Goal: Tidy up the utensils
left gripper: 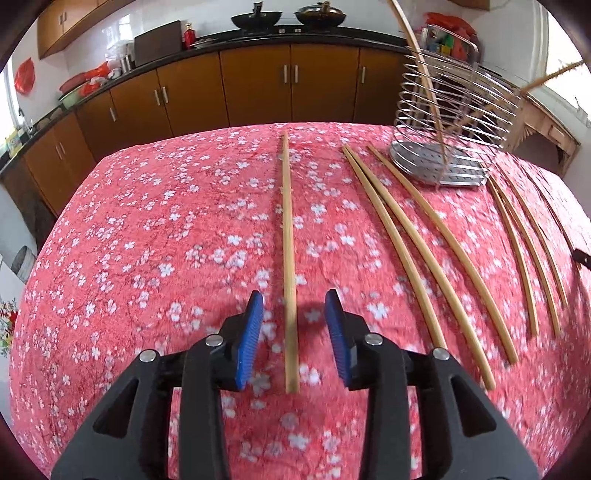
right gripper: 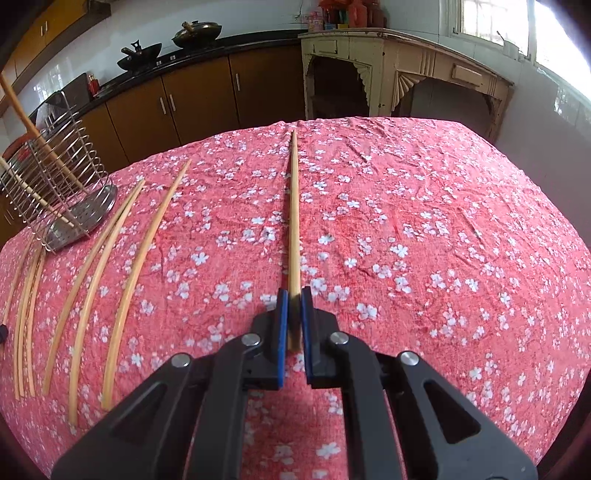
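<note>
The left gripper (left gripper: 294,308) has its two blue-padded jaws spread wide, low over a table draped in a red floral tablecloth (left gripper: 147,240). A single bamboo chopstick (left gripper: 289,258) lies flat on the cloth, running straight away from the camera through the gap between the jaws. Its near end sits between the blue pads, and neither pad touches it.

The right gripper (right gripper: 291,301) is pinched narrow on another bamboo chopstick (right gripper: 293,221). The blue pads press both sides of its near end, and the stick points straight ahead over the cloth toward the far table edge; whether its far end rests on the cloth cannot be told.

Farther out, to the right of the left gripper and to the left of the right one, loose chopsticks (left gripper: 424,251) lie side by side on the cloth in two groups of three. Beyond them, near the table's far edge, stands a wire utensil holder (left gripper: 454,122) with a perforated steel base. Two chopsticks lean inside it, their tops poking above the rim.

Behind the table runs a row of brown kitchen cabinets (left gripper: 258,85) under a dark counter carrying two woks (left gripper: 256,18).
</note>
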{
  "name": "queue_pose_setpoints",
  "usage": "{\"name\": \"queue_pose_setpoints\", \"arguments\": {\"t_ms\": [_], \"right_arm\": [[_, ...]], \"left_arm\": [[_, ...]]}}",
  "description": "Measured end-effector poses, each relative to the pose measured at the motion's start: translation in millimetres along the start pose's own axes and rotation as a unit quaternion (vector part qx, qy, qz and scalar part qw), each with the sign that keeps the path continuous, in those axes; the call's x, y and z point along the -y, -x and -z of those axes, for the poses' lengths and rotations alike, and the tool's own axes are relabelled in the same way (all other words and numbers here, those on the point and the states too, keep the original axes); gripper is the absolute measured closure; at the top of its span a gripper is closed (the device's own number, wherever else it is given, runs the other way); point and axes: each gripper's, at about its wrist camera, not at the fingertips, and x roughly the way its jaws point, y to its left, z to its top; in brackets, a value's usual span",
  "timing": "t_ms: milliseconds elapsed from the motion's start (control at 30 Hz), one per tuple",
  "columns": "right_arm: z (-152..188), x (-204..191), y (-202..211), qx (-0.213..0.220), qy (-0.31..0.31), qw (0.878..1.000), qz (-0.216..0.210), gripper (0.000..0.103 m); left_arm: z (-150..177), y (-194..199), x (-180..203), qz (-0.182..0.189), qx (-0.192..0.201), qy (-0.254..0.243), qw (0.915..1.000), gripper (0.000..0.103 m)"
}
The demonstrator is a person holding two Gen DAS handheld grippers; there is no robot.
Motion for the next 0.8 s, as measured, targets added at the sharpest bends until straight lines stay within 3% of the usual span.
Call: {"name": "queue_pose_setpoints", "arguments": {"t_ms": [300,400,467,533,667,800], "right_arm": [[3.7,-1.4,3.0,0.0,0.004,1.0,0.005,0.095],[4.9,-1.6,3.8,0.0,0.006,1.0,0.008,0.095],[6.2,-2.7,5.0,0.001,0.008,1.0,0.01,0.095],[6.8,-2.0,5.8,0.001,0.007,1.0,0.008,0.095],[13.6,3.0,16.4,0.01,-0.002,1.0,-0.005,0.095],[15.0,5.4,45.4,0.05,0.01,0.999,-0.008,0.095]], "left_arm": [[10.1,8.1,-2.4,0.013,0.0,0.002,0.9999,0.068],[7.5,8.3,1.9,-0.002,-0.002,-0.003,1.0,0.073],[8.7,9.7,4.8,-0.006,-0.001,-0.006,1.0,0.088],[10.6,11.2,5.8,-0.008,-0.001,-0.011,0.9999,0.095],[14.9,16.1,4.0,-0.001,0.002,-0.01,1.0,0.096],[17.0,34.5,-0.5,0.002,0.032,-0.01,0.9994,0.096]]}}
